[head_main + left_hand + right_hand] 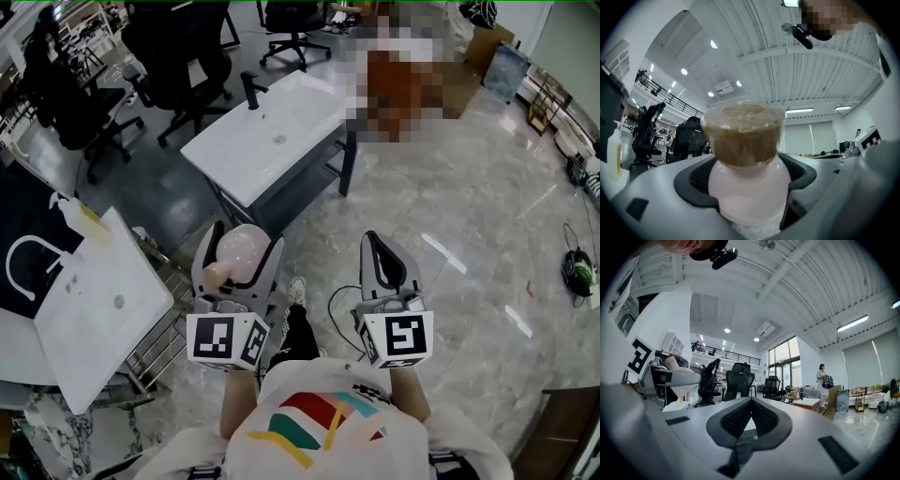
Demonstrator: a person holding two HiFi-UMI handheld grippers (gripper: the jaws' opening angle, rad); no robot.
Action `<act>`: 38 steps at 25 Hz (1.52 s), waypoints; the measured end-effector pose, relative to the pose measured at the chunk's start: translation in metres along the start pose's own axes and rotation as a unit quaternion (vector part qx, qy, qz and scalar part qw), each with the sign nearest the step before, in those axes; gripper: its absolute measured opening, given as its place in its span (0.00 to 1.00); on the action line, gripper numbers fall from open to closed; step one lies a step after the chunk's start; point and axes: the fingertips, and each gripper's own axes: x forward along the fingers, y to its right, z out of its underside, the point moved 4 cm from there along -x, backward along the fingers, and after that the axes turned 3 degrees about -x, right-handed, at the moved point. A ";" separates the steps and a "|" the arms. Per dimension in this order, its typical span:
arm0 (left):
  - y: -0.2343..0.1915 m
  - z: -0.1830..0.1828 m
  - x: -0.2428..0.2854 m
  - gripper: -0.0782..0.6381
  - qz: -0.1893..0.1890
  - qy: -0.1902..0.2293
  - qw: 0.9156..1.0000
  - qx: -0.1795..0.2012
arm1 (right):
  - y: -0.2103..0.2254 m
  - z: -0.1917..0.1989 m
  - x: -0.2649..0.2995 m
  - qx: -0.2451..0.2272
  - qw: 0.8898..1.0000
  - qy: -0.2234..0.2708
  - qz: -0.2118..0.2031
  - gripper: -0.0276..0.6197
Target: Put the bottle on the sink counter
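Note:
A pale pink bottle (244, 251) with a tan cap (215, 275) lies across my left gripper (246, 240), which is shut on it. In the left gripper view the bottle (749, 190) fills the middle between the two jaws, cap (743, 136) pointing away. My right gripper (372, 242) is held beside it at the same height, shut and holding nothing; its pads (750, 416) meet in its own view. A white sink counter (234, 150) with a black tap (251, 90) stands ahead on the floor. A second white sink counter (141, 300) is at my left.
Black office chairs (183, 56) stand behind the far counter. A soap dispenser (73, 212) sits on the left counter's back edge. A thin cable (339, 305) lies on the marble floor near my feet. A person (821, 385) walks far off by cardboard boxes (487, 47).

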 end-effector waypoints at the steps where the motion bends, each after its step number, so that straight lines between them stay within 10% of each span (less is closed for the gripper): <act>1: -0.001 0.001 0.002 0.65 0.001 0.002 1.000 -0.002 | 0.000 -0.001 0.004 -0.002 1.000 0.001 -0.003 0.06; 22: -0.058 0.013 0.114 0.65 -0.004 0.005 1.000 -0.023 | 0.026 0.016 0.127 0.009 1.000 -0.010 -0.012 0.06; 38: -0.187 -0.005 0.265 0.65 -0.038 0.009 0.999 -0.009 | 0.023 -0.003 0.345 0.003 0.999 -0.005 -0.054 0.06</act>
